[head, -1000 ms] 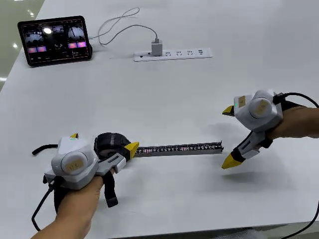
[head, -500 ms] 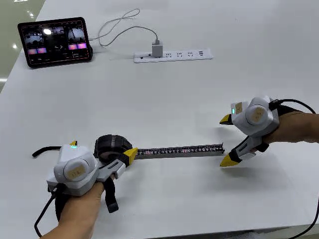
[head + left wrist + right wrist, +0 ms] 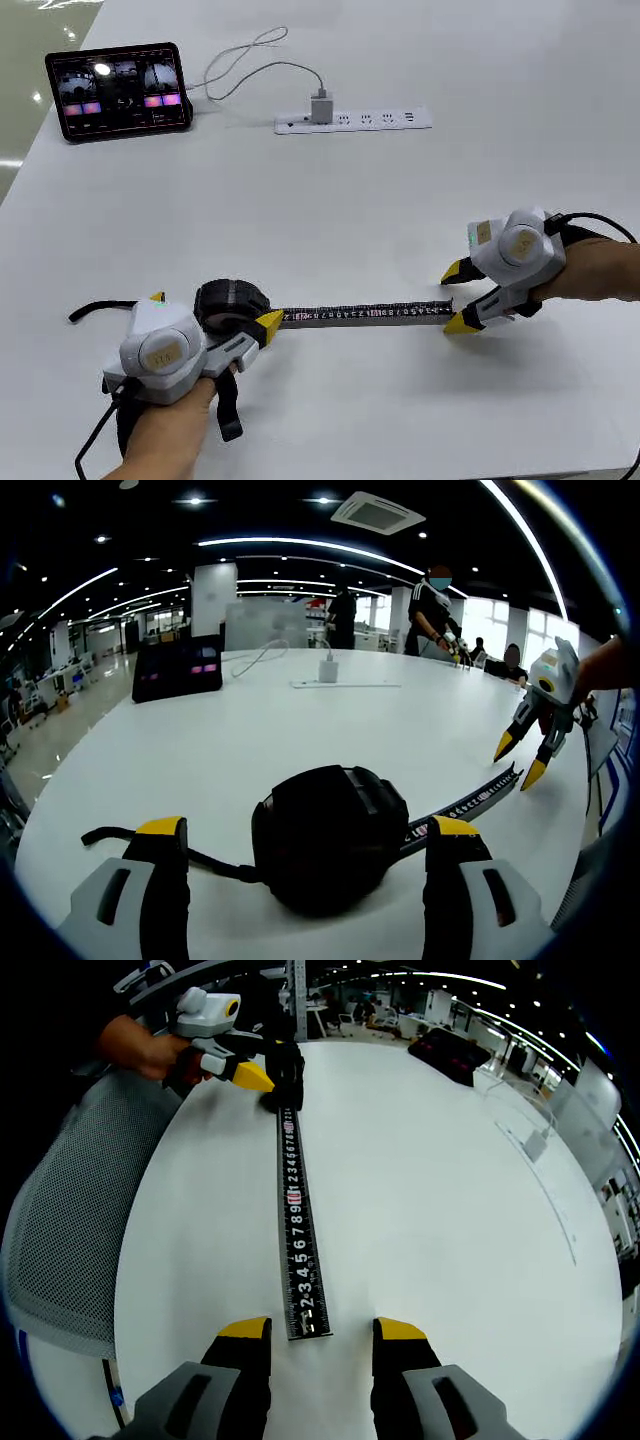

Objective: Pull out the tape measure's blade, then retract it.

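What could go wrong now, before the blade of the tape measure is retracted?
The right gripper is open around the end of the blade, which lies flat on the table; closing there may miss it. The left gripper looks open around the case, so a pull or retraction could drag the case.

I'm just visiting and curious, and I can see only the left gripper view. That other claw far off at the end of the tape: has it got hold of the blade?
Observer: No. In the right gripper view the blade ends between the right gripper's open jaws and touches neither.
Visitor: Can you read it from there?
Observer: Yes. The numbers start at 1 by the tip and climb toward the tape measure case.
Visitor: Anything off to the side that I'm missing?
Observer: A grey mesh chair back stands near the right gripper.
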Available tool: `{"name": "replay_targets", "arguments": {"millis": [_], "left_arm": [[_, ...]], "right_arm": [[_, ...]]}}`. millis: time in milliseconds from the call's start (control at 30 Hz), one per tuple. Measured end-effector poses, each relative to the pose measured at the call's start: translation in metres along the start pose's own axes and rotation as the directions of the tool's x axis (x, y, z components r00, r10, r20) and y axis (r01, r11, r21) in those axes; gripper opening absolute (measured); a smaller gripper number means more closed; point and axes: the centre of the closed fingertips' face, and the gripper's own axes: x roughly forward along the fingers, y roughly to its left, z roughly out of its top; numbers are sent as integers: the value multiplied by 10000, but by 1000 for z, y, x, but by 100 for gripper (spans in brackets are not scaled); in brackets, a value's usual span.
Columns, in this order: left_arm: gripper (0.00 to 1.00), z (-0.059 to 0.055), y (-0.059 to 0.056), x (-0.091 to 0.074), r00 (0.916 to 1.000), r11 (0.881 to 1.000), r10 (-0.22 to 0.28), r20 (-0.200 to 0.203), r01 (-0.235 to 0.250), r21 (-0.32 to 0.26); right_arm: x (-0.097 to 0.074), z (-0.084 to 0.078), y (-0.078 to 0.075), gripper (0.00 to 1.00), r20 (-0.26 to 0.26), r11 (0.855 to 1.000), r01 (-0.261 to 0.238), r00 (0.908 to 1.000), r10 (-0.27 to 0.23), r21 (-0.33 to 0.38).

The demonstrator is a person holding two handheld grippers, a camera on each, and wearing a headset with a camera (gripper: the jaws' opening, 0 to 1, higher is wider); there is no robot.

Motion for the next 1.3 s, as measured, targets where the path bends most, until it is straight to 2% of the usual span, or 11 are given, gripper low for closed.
{"name": "replay_targets", "arguments": {"millis": [333,700,800,900,1000,1067,1133,1233,1300], "left_arm": [[96,0,3,0,9999,9999,104,-25,-103,44],[94,0,1,0,9999,9999,116,-29,-116,12],[93,1,0,1,9999,9999,102,3,-102,0],[91,0,-4,2,10000,10000,-4,-13,4,65],[85,0,-8,4,9999,9999,-145,-39,145,25],[76,-1,-9,4,9998,9998,-174,-90,174,31],[74,0,-9,4,9999,9999,-100,-51,100,56],[70,0,-10,5,9999,9999,-130,-60,131,45],[68,1,-10,5,9999,9999,-150,-58,150,30]], "right_arm": [[1,2,2,20,-108,9989,-47,9999,42,-471],[1,1,6,12,-212,9952,-166,9997,146,-962],[3,-1,4,12,-263,9957,-164,9996,140,-913],[3,-1,3,11,-430,9984,-154,9990,131,-537],[3,-3,1,11,-507,9974,-151,9986,115,-702],[3,-3,1,11,-578,9973,-159,9983,117,-720],[4,-3,0,11,-639,9971,-205,9978,158,-737],[4,-4,0,10,-641,9929,-355,9975,284,-1134],[5,-4,1,10,-619,9949,-348,9977,289,-952]]}}
